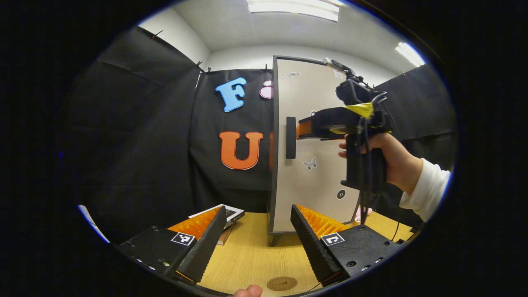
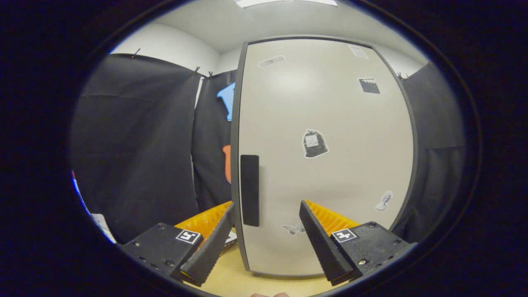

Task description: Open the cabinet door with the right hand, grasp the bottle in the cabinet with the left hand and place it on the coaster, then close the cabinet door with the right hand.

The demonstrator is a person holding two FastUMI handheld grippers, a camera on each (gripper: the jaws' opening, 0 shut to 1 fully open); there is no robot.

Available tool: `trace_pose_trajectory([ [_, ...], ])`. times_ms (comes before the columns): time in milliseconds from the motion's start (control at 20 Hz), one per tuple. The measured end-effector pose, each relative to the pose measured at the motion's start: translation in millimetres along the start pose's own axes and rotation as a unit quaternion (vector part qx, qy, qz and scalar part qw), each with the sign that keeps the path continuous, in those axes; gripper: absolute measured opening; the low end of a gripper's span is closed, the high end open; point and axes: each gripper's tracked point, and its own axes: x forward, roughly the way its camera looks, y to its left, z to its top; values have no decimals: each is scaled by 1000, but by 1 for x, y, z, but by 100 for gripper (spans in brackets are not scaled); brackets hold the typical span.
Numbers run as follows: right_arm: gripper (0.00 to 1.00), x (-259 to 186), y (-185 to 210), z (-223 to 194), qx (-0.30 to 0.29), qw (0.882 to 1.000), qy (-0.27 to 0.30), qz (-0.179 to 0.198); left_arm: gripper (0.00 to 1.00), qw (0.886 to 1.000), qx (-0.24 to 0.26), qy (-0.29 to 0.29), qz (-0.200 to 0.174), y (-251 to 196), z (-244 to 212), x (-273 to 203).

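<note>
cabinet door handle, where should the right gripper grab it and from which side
Grip the dark vertical handle at mid-height, coming straight at the closed door with one finger on each long side. It is a narrow upright bar near the door's left edge, and the open right gripper already faces it.

Cabinet (image 1: 313, 144) stands on table (image 1: 247, 255); coaster (image 1: 282, 283) before it.

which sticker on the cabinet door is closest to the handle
The butterfly sticker, low on the door, just right of the handle foot. The trash bag sticker sits farther right; the others are up by the top edge or near the right edge.
</note>
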Motion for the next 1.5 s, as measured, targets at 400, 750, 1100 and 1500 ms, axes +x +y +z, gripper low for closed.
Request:
trace_pose_trajectory([
  [400, 86, 58, 24, -6, 2, 999, 30, -22, 95, 1000, -10, 1, 13, 31, -3, 1],
  [750, 61, 64, 16, -2, -6, 998, 18, -62, 95, 1000, -17, 1, 11, 37, -2, 5],
  [1100, 38, 65, 17, -3, 7, 998, 17, -57, 95, 1000, -16, -3, 5, 32, 1, 1],
  [1500, 24, 59, 17, -3, 3, 999, 19, -49, 95, 1000, -16, -5, -4, 26, 3, -2],
])
